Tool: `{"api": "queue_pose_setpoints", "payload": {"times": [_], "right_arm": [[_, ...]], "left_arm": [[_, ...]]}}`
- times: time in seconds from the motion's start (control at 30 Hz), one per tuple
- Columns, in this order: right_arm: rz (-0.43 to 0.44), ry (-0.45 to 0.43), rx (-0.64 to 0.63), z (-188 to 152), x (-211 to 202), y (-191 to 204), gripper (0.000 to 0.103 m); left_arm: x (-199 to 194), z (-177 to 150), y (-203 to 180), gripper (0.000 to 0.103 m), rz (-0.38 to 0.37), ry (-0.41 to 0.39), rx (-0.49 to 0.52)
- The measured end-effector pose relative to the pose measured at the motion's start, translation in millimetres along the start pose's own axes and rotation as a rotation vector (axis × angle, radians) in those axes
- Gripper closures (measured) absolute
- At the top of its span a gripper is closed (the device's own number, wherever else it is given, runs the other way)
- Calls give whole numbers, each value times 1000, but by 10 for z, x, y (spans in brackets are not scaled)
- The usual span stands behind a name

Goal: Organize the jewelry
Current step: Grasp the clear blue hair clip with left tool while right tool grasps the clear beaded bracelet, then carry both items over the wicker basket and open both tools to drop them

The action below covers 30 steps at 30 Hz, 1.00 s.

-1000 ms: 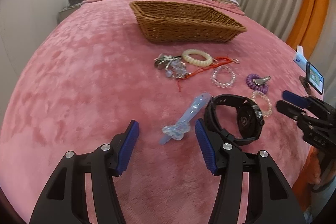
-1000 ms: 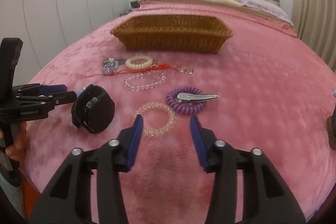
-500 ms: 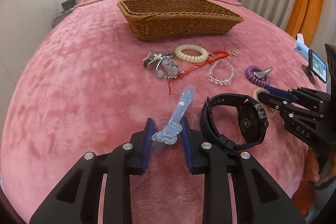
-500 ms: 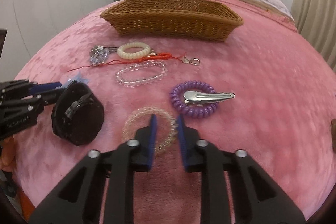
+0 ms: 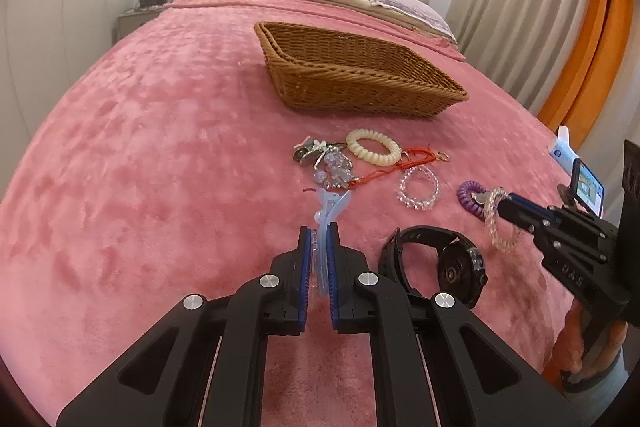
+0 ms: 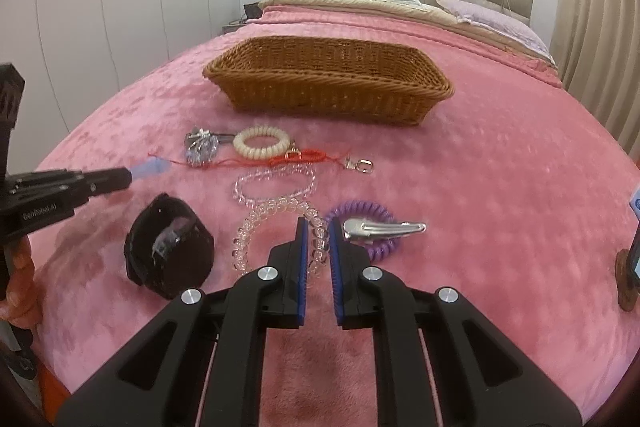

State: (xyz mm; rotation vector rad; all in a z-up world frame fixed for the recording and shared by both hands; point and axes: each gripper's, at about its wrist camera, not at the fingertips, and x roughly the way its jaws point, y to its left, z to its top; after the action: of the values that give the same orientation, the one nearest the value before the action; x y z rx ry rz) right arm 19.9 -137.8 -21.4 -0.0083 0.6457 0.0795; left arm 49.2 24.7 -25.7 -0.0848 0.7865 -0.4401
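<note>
Now the left gripper (image 5: 318, 239) pinches a pale blue hair clip (image 5: 330, 205), while the right gripper (image 6: 318, 239), jaws closing, clamps a clear coil hair tie (image 6: 276, 223) on the pink blanket (image 6: 500, 167).

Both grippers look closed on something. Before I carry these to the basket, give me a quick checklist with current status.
1. Left gripper shut on the blue hair clip: ok.
2. Right gripper closing on the clear coil hair tie, tie between the pads: ok.
3. Coil hair tie free of the purple hair tie and metal clip: cannot tell.
4. Hair clip clear of the red cord: cannot tell.
5. Basket unobstructed, nothing seen inside: ok.
6. Watch left on the bed: ok.
</note>
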Motion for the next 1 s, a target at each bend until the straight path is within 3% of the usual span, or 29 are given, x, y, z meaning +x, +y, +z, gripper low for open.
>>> {"api": "queue_pose_setpoints", "payload": {"times": [0.3, 0.57, 0.77, 1.0], "right_arm": [[-9, -94, -25, 363, -222, -44, 94], [-32, -208, -59, 1211, -62, -202, 95], [-17, -193, -6, 1648, 574, -478, 94], [36, -64, 72, 1686, 1275, -732, 95]], "left_arm": [[-290, 231, -128, 97, -50, -115, 2], [-422, 1157, -544, 97, -3, -281, 54], [268, 1650, -595, 97, 73, -303, 36], [1066, 1722, -387, 97, 39, -153, -13]]}}
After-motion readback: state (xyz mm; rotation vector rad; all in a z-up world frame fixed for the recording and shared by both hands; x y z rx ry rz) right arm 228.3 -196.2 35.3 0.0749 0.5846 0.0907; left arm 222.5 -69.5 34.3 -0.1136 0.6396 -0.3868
